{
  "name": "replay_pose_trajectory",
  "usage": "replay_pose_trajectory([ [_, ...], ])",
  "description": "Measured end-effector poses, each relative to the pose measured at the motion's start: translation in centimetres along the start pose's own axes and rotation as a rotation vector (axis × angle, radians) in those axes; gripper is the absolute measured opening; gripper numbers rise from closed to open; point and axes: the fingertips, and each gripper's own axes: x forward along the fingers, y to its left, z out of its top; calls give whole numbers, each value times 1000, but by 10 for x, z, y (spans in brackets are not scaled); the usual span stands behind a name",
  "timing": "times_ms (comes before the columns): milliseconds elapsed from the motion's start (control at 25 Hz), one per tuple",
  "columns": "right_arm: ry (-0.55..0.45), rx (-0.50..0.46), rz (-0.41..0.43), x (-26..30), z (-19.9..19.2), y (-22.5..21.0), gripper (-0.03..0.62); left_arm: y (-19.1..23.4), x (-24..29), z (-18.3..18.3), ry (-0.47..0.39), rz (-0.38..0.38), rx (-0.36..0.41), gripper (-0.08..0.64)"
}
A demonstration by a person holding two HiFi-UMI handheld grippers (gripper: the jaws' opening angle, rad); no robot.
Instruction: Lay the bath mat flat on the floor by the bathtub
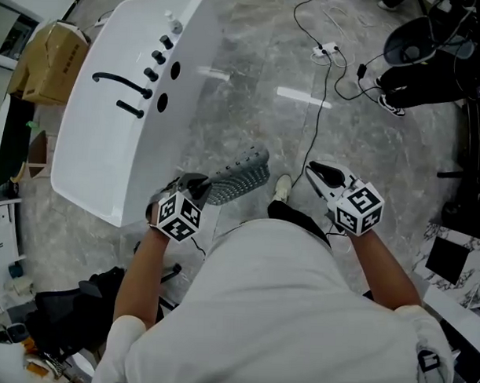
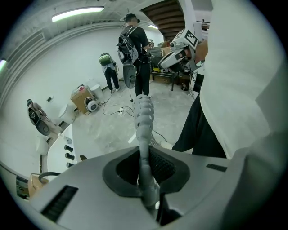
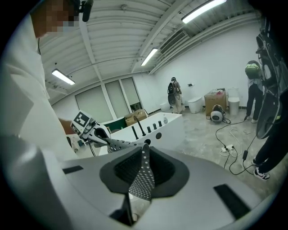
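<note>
The grey perforated bath mat [image 1: 239, 177] hangs in the air above the marble floor, beside the white bathtub [image 1: 116, 127]. My left gripper [image 1: 199, 187] is shut on one end of it. In the left gripper view the mat [image 2: 144, 121] rises edge-on out of the closed jaws. In the right gripper view a twisted strip of mat [image 3: 140, 179] runs from the left gripper [image 3: 87, 126] into the jaws of my right gripper [image 3: 144, 152], which are closed on it. In the head view the right gripper [image 1: 315, 172] sits right of the mat's visible end.
Black taps and a spout [image 1: 122, 84] line the tub's deck. Cables [image 1: 317, 111] and a power strip [image 1: 327, 50] lie on the floor ahead. A cardboard box [image 1: 52, 58] stands far left, dark equipment [image 1: 425, 68] far right, and clutter [image 1: 31, 329] lies near left. My shoe [image 1: 281, 188] is below the mat.
</note>
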Motion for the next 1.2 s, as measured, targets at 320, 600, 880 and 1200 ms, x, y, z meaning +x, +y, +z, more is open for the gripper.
replay_pose_trajectory([
  [320, -21, 78, 15, -3, 19, -86, 68, 85, 45, 69, 36, 11, 53, 48],
  [600, -27, 176, -46, -5, 29, -139, 67, 174, 91, 120, 39, 9, 129, 48],
  [880, -26, 267, -169, 5, 37, -187, 64, 280, 158, 151, 16, -36, 205, 48],
  [1200, -8, 364, -255, 57, 75, -241, 63, 402, 244, 198, -3, -100, 308, 48],
])
